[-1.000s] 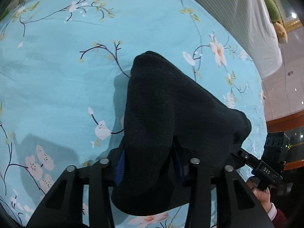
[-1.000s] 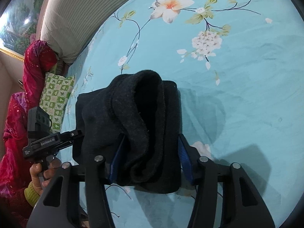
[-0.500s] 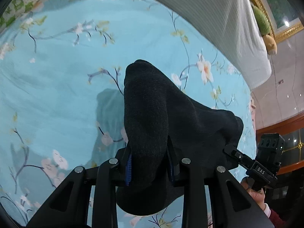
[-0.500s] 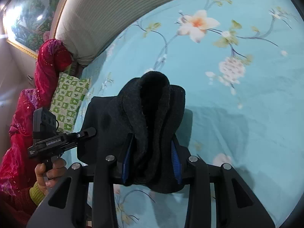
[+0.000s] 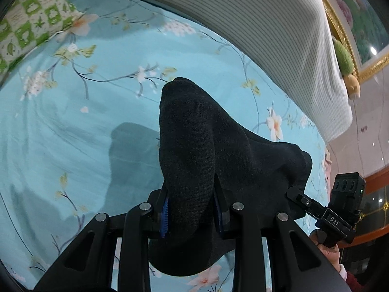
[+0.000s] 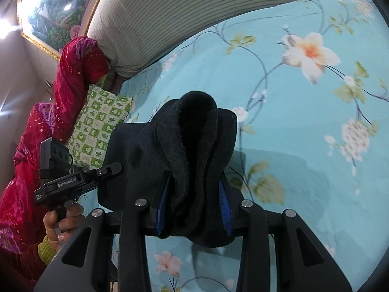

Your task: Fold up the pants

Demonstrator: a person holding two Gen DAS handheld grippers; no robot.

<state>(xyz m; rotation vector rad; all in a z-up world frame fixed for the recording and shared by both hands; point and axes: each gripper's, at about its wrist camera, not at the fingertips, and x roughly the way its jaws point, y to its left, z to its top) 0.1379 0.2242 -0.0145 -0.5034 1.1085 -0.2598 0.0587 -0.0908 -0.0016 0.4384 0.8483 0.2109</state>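
turquoise floral bedsheet (image 5: pixel 73 133), striped headboard (image 5: pixel 267 24), framed painting (image 6: pixel 56 7).

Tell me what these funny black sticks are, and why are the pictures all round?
Those black sticks are tongs. A person holds one pair in each hand, and a small round-eyed camera on each looks along them, which bends the picture. One picture comes from the left tongs, the other from the right tongs. Both pairs are squeezed shut on bunched-up black pants, lifted above a blue flowery bedsheet. A green checked pillow lies at the head of the bed. In each picture you can see the other tongs at the side.
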